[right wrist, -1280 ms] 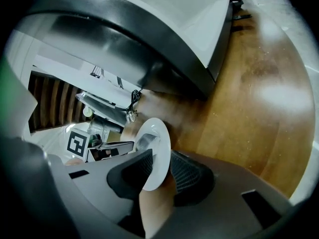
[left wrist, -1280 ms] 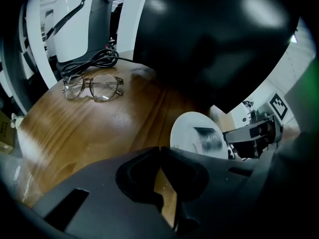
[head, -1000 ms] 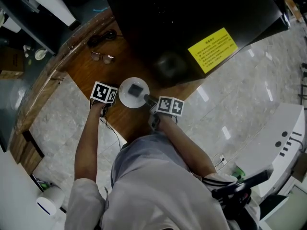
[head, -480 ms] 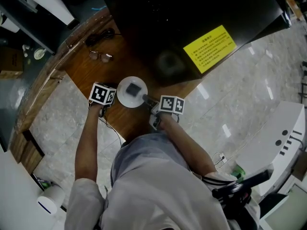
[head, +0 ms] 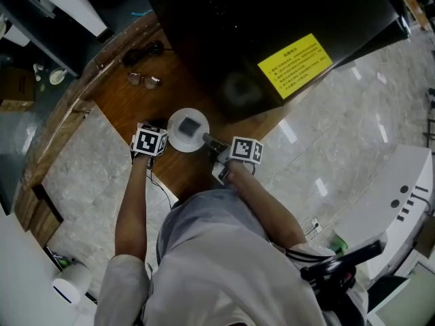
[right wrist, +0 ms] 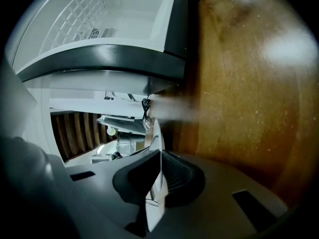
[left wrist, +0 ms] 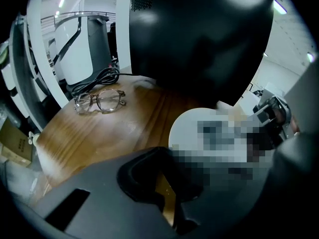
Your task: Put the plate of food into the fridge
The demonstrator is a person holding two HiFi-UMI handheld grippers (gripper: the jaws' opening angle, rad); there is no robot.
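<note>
A white plate [head: 188,129] with a dark piece of food [head: 193,125] sits on the wooden table [head: 122,100], in front of the black fridge [head: 272,19]. My right gripper [head: 208,140] holds the plate's right rim. In the right gripper view the rim [right wrist: 155,143] stands edge-on between the pads, and the right gripper [right wrist: 158,176] has just been closing on it. My left gripper [head: 166,138] is at the plate's left edge. In the left gripper view the plate [left wrist: 192,126] lies just past the tips, and wood shows through the narrow gap of the left gripper [left wrist: 167,183].
Eyeglasses [head: 143,80] and a coiled black cable [head: 144,50] lie on the table to the far left of the plate. The right gripper view shows a white compartment with a wire rack [right wrist: 114,19]. The table's curved edge [head: 64,114] runs along the left.
The left gripper's marker cube has tilted and shifted slightly towards the plate. The plate and the right gripper have stayed where they were.
</note>
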